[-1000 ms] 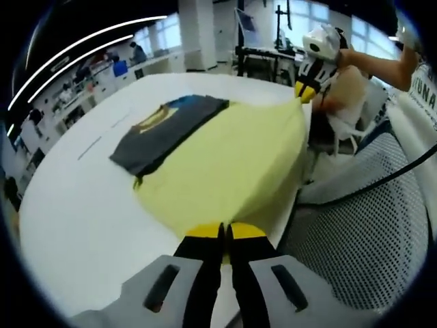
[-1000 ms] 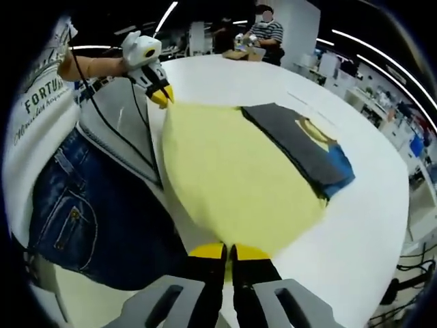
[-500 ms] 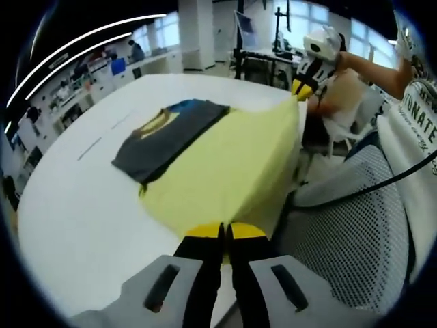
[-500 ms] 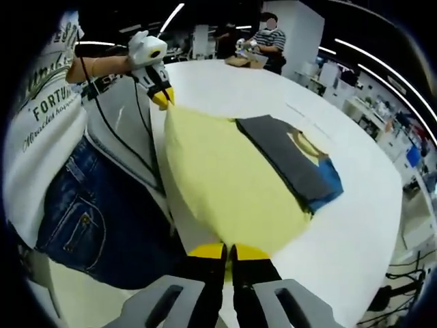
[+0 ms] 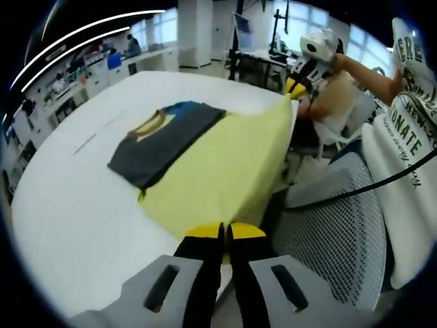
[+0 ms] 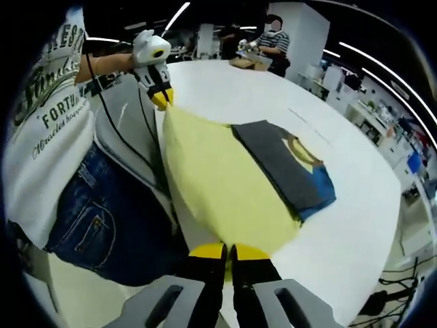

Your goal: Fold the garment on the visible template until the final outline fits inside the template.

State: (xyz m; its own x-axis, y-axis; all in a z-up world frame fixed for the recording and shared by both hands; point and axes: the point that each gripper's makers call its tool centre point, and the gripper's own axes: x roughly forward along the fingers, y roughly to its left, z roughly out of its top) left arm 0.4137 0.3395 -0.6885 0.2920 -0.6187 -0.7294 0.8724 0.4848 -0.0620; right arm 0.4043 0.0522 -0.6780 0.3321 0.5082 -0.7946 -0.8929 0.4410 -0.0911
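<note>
With your left gripper (image 5: 225, 231) and right gripper (image 6: 229, 251) each clamped on a corner of the yellow sheet (image 5: 222, 171), whose far part carries the folded garment (image 5: 164, 133) on the surface (image 5: 75, 205), keep it taut and level

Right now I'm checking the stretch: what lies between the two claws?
Only the taut yellow garment spans from the left claw to the right claw, seen in the left gripper view.
</note>
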